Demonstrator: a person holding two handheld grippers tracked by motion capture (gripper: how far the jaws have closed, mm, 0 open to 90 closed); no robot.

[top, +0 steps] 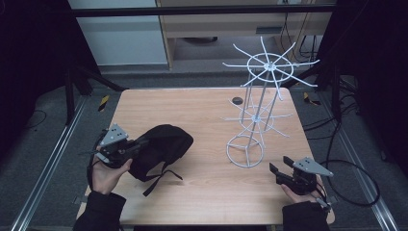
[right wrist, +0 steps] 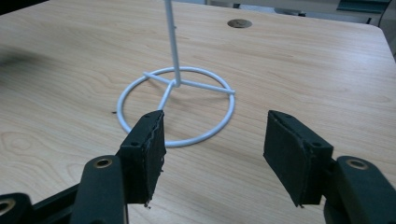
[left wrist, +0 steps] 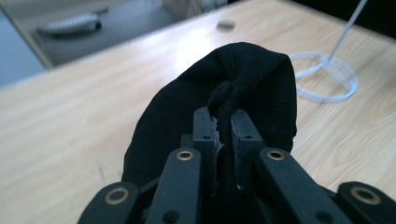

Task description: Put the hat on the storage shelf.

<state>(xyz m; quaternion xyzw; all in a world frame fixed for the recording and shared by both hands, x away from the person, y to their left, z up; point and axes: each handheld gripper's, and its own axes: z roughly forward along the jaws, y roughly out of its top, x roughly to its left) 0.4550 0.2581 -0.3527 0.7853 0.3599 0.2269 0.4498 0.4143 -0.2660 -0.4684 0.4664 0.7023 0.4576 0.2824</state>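
A black cap [top: 161, 149] lies on the wooden table [top: 202, 115], left of centre, with a strap trailing toward the front. My left gripper [top: 137, 145] is shut on a fold of the cap's fabric [left wrist: 226, 100], which stands pinched between the two pads. A white wire stand [top: 257, 113] with spoked hooks rises at the right of centre; its ring base [right wrist: 175, 105] rests on the wood. My right gripper [top: 280, 167] is open just in front of that base, with nothing between its pads [right wrist: 285, 151].
A small round dark grommet [top: 237, 100] sits in the table near the back. Metal frame rails [top: 53, 159] run along the floor on both sides. A cable [top: 353, 185] trails off the right gripper. A cabinet stands behind the table.
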